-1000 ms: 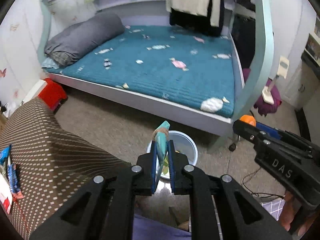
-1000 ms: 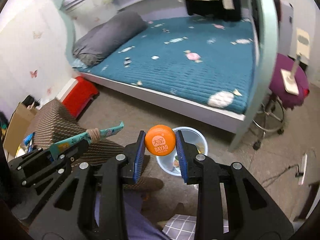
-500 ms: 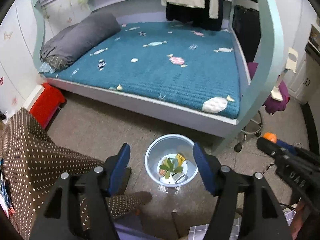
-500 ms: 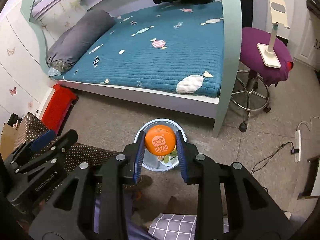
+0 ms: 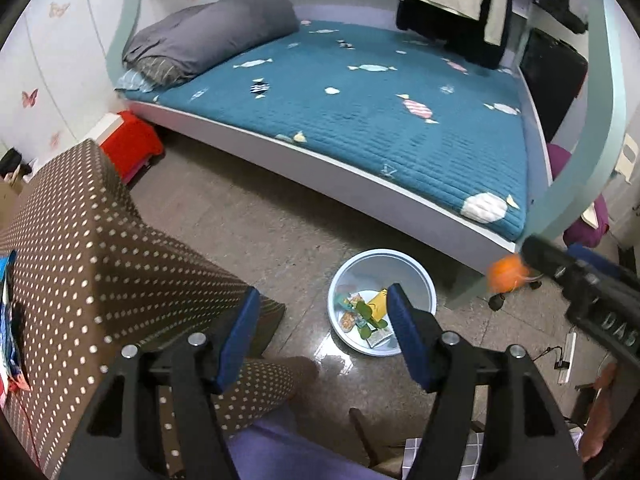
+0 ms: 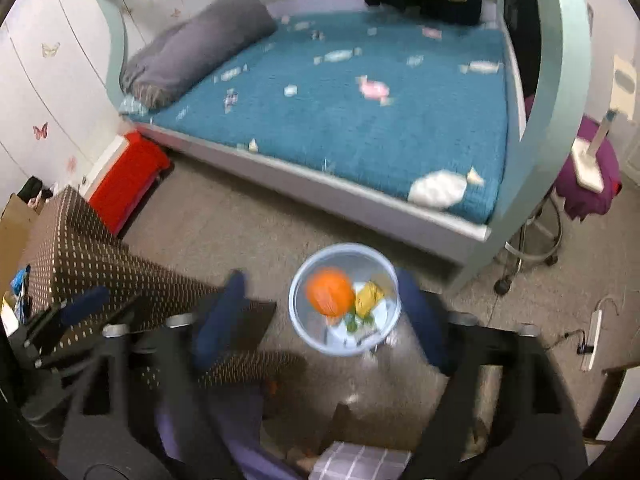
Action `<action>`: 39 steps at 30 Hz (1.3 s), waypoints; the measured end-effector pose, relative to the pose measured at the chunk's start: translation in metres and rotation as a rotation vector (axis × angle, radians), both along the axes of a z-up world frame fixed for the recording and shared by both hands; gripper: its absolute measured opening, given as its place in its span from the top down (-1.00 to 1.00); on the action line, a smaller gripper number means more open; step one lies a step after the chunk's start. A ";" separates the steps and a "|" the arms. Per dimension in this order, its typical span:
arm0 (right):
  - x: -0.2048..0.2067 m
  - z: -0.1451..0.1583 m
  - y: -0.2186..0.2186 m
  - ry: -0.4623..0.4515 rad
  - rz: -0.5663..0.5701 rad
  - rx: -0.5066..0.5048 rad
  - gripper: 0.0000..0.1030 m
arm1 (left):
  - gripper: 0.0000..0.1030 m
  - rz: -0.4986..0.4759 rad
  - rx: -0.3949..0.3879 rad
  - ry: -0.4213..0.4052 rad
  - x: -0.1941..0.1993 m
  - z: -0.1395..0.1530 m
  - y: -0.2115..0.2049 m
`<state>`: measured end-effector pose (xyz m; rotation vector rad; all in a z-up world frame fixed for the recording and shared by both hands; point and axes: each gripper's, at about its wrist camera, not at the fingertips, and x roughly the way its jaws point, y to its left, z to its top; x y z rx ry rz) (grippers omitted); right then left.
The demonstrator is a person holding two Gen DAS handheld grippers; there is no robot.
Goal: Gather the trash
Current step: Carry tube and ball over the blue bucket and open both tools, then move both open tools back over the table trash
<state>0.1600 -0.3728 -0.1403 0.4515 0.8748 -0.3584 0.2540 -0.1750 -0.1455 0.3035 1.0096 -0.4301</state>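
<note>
1. Bin [image 6: 344,300]: pale blue round bucket on the floor, just in front of the bed [image 5: 360,112] and beside the bed's teal corner post [image 6: 560,128].
2. Bin contents, left wrist view: a yellow packet [image 5: 378,303], green leaf-like scraps [image 5: 366,314] and other small wrappers lying on the bottom (individual pieces too small to identify further).
3. Left tongs [image 5: 320,320]: jaws stand wide apart, nothing between the blue pads. They opened within the last second. Through the gap one sees the floor, the edge of the bin and the corner of the dotted cloth.
4. Right tongs [image 6: 320,312]: jaws have just been opening and are spread wide, blurred in their own view. Pads are clear of the ball.
5. Orange ball [image 6: 330,292]: blurred, loose between the spread right jaws, seen against the inside of the bin. In the left wrist view the ball [image 5: 506,276] appears as an orange smear at the tip of the right tongs [image 5: 560,268], to the right of the bin rim [image 5: 432,280]. Whether it is inside the rim cannot be told.
6. Desk [image 5: 80,264]: covered in brown white-dotted cloth, at left of both views; coloured wrappers [image 5: 10,320] lie at its far left edge.
7. Surroundings: grey bedding roll [image 5: 208,36] at the head of the bed, red box [image 5: 130,148] on the floor by the wall, purple stool [image 6: 588,176] at right.
</note>
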 end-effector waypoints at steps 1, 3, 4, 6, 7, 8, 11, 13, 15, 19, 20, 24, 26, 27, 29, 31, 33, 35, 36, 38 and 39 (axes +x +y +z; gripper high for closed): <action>0.000 -0.001 0.002 0.009 0.002 -0.003 -0.55 | -0.25 0.008 0.000 -0.002 0.001 0.000 0.004; -0.001 -0.006 0.002 0.026 0.010 0.025 -0.55 | -0.25 0.016 0.002 -0.004 0.001 0.000 0.005; -0.002 -0.009 0.002 0.038 0.010 0.036 -0.55 | -0.25 0.017 0.000 -0.002 0.002 0.000 0.007; -0.004 -0.013 0.003 0.055 0.007 0.034 -0.55 | -0.25 0.019 -0.004 -0.002 0.001 0.001 0.009; -0.006 -0.015 0.004 0.065 0.005 0.034 -0.55 | -0.25 0.021 -0.006 -0.004 0.001 0.002 0.009; -0.008 -0.016 0.004 0.072 0.006 0.038 -0.55 | -0.25 0.025 -0.006 -0.007 0.000 0.002 0.009; -0.013 -0.014 0.008 0.072 0.008 0.045 -0.55 | -0.25 0.030 -0.013 -0.008 -0.003 0.003 0.012; -0.016 -0.010 0.013 0.068 0.014 0.036 -0.55 | -0.25 0.027 -0.022 -0.008 -0.007 0.005 0.013; -0.018 -0.006 0.017 0.063 0.021 0.031 -0.55 | -0.25 0.028 -0.026 -0.012 -0.011 0.008 0.015; -0.021 0.003 0.027 0.047 0.041 0.020 -0.55 | -0.25 0.035 -0.044 -0.030 -0.018 0.017 0.023; -0.021 0.005 0.029 0.041 0.046 0.018 -0.55 | -0.25 0.036 -0.048 -0.034 -0.020 0.020 0.025; -0.023 0.017 0.041 0.014 0.063 0.009 -0.55 | -0.25 0.044 -0.069 -0.051 -0.027 0.031 0.035; -0.024 0.026 0.048 -0.008 0.070 -0.007 -0.55 | -0.25 0.052 -0.078 -0.061 -0.031 0.038 0.041; -0.025 0.029 0.051 -0.017 0.073 -0.013 -0.55 | -0.25 0.055 -0.084 -0.064 -0.033 0.040 0.044; -0.025 0.038 0.058 -0.037 0.091 -0.024 -0.55 | -0.25 0.061 -0.103 -0.072 -0.038 0.048 0.053; -0.024 0.046 0.066 -0.057 0.112 -0.032 -0.55 | -0.25 0.071 -0.113 -0.087 -0.042 0.056 0.063; -0.022 0.054 0.076 -0.076 0.139 -0.039 -0.55 | -0.25 0.085 -0.120 -0.103 -0.046 0.062 0.073; -0.019 0.060 0.086 -0.087 0.164 -0.044 -0.55 | -0.25 0.104 -0.130 -0.117 -0.049 0.069 0.084; -0.017 0.064 0.092 -0.096 0.179 -0.045 -0.55 | -0.26 0.115 -0.132 -0.125 -0.052 0.072 0.090; -0.013 0.068 0.103 -0.108 0.206 -0.046 -0.55 | -0.29 0.135 -0.131 -0.140 -0.056 0.078 0.104; -0.012 0.070 0.106 -0.112 0.218 -0.046 -0.55 | -0.29 0.144 -0.131 -0.145 -0.057 0.080 0.110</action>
